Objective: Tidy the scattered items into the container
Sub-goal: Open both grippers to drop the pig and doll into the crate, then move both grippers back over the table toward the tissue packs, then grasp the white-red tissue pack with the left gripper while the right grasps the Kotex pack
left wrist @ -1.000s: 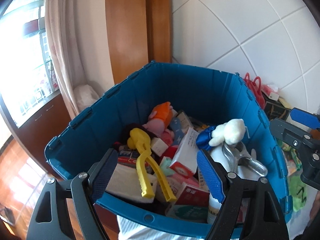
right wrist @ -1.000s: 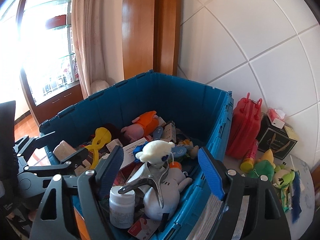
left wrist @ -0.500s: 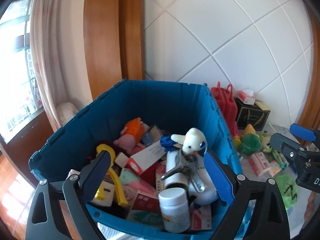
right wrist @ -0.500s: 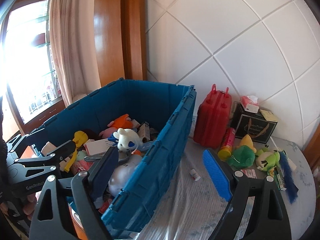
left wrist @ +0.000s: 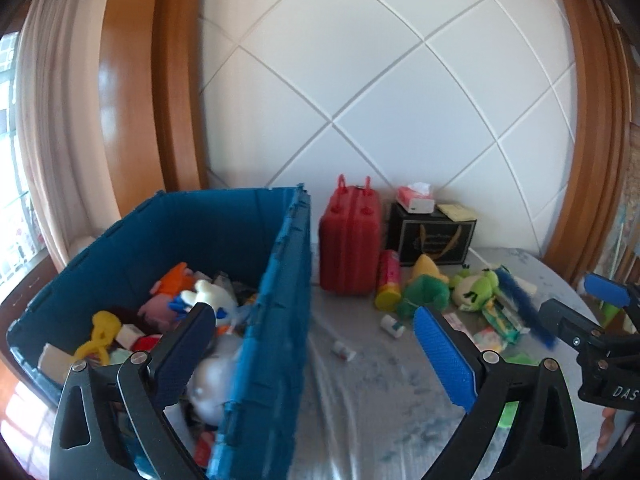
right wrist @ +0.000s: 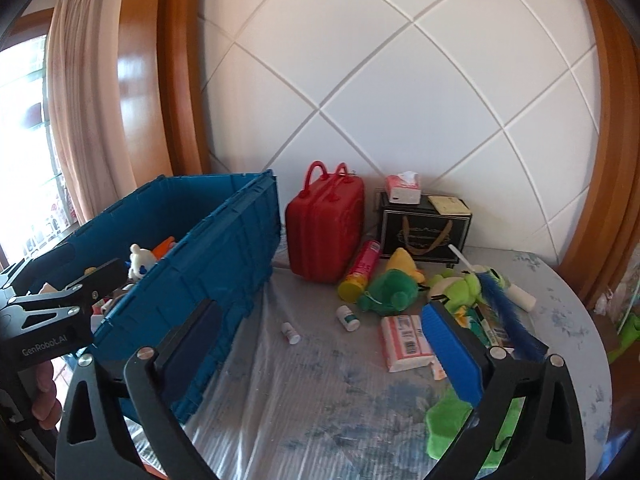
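I am holding a gripper in each hand, and both sets of fingers are opening wide with nothing between them. My left gripper (left wrist: 320,354) is straddling the right wall of the blue plastic crate (left wrist: 280,280), which is filling the surface's left side and already holding a jumble of plush toys and small boxes. My right gripper (right wrist: 324,344) is hovering over the crinkled plastic cover of the surface (right wrist: 320,392). "GenRobot.AI" is printed on the left gripper's body in the right wrist view. Toward the surface's back edge are standing one ribbed red hard case (right wrist: 326,222) and one black gift box (right wrist: 424,228). Near them are lying two green plush toys (right wrist: 388,288), two small white bottles (right wrist: 347,317), a pink-and-yellow tube (right wrist: 358,266) and a barcoded white-and-red packet (right wrist: 404,338).
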Tool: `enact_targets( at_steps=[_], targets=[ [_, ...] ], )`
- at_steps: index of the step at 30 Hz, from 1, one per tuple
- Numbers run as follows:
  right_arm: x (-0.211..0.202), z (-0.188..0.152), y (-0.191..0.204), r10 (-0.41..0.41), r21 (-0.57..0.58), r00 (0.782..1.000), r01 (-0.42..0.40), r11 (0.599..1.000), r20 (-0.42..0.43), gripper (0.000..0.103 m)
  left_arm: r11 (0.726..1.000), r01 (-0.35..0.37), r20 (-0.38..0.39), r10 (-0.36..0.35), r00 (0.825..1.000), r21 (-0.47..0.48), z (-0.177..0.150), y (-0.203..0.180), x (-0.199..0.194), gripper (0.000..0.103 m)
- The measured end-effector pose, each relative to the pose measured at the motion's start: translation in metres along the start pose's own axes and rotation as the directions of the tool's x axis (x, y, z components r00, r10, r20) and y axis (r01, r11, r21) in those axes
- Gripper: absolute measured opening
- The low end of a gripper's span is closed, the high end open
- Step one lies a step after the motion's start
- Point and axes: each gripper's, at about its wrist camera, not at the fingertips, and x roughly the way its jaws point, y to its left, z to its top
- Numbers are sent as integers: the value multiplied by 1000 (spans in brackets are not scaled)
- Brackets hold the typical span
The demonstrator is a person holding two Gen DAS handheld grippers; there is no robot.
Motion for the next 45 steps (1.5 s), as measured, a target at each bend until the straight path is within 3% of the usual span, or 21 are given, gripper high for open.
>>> enact_targets(
  at_steps=[6, 12, 19, 23, 25, 30, 36, 41, 45],
  targets=[
    [-17, -21, -102, -70, 54, 998, 71, 996, -6, 103, 995, 94, -82, -92, 992, 15, -15, -91, 31, 101],
    [-5, -63, -196, -141, 135, 982, 158, 978, -125, 103, 987, 147, -199, -132, 971, 60, -46, -156, 65, 101],
    [5, -112, -256, -221, 230, 949, 272, 934, -225, 103, 980, 156, -285, -117, 951, 120, -74, -179, 110, 101],
    [23, -132, -267, -239, 248, 921, 320, 914, -308, 103, 975, 188, -370, -134, 920, 117, -92, -183, 139, 101],
    [32, -138, -267, -259, 242, 906, 348, 906, -334, 103, 974, 195, -386, -137, 912, 116, -100, -184, 149, 101],
    [72, -158, -269, -186, 256, 900, 302, 918, -394, 103, 978, 183, -443, -121, 888, 101, -117, -189, 176, 101],
    [126, -162, -268, -118, 196, 894, 221, 955, -433, 103, 993, 109, -467, -72, 881, 51, -123, -209, 213, 101],
    [172, -166, -284, -15, 184, 888, 112, 976, -459, 103, 996, 66, -492, -32, 870, 53, -127, -243, 251, 101],
    [204, -176, -298, -7, 164, 874, 99, 981, -485, 103, 996, 60, -505, -23, 863, 58, -127, -268, 290, 101]
  ],
)
